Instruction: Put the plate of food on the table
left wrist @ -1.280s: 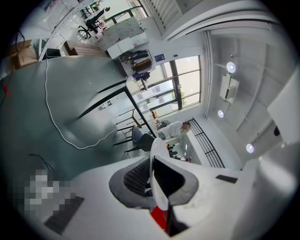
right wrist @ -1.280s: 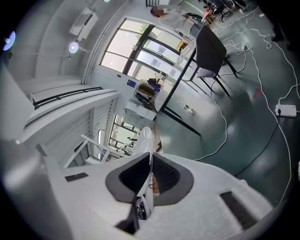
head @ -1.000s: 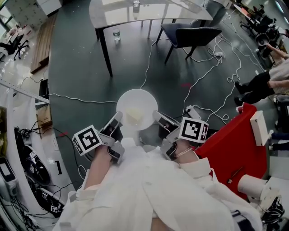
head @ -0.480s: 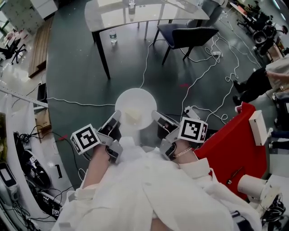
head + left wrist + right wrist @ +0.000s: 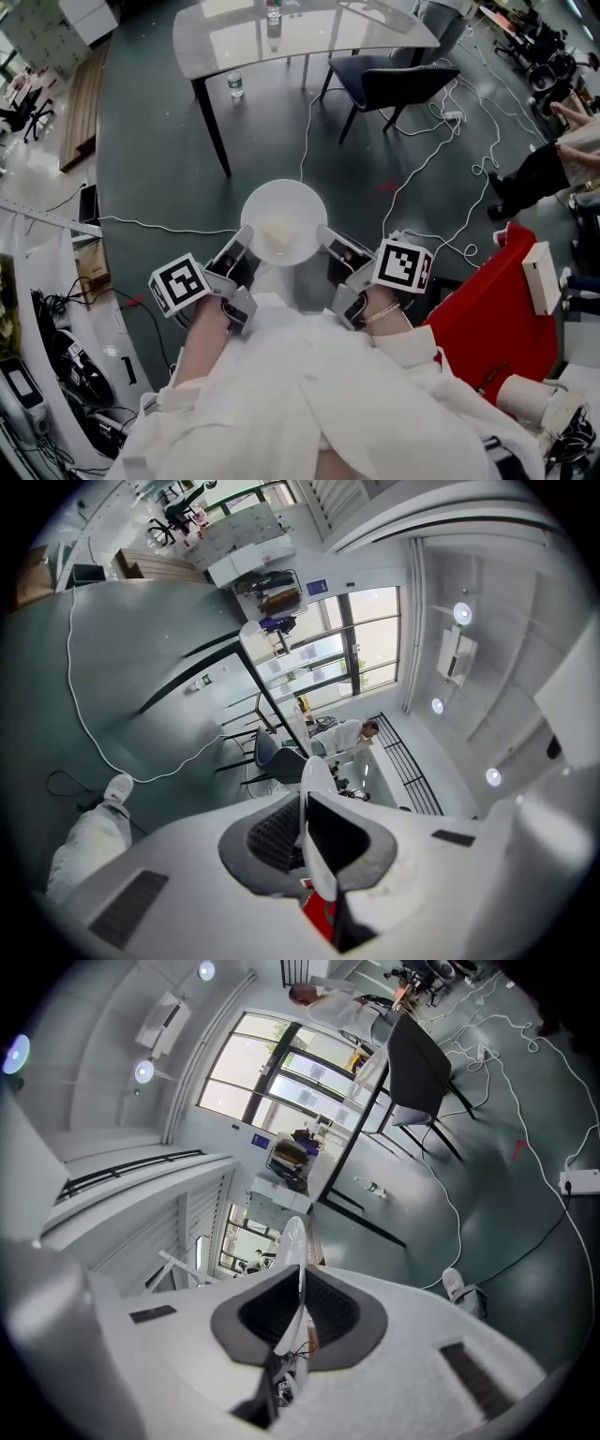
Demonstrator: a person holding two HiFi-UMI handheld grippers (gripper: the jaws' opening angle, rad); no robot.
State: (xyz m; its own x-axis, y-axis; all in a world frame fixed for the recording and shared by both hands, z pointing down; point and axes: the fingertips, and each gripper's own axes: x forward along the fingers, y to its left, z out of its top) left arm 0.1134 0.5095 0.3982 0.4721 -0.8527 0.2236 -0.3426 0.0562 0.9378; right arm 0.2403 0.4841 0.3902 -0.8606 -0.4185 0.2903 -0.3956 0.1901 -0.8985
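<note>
Both grippers, left (image 5: 242, 246) and right (image 5: 325, 236), stay clamped on the plate's (image 5: 284, 217) rims. The plate rides above the floor, now nearer the far table (image 5: 375, 33). A chair (image 5: 405, 80) stands far right, and a cable (image 5: 306, 141) lies ahead.

Head camera looks steeply down; cameras on left tongs (image 5: 242, 244) and right tongs (image 5: 328, 240) look closely along their jaws; all share the plate (image 5: 268, 201).

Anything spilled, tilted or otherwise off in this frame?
Nothing spilled: the plate sits level, clamped at its rim by the left gripper and right gripper. Only oddities: loose cables strewn across the floor and a bottle standing on it near the table.
</note>
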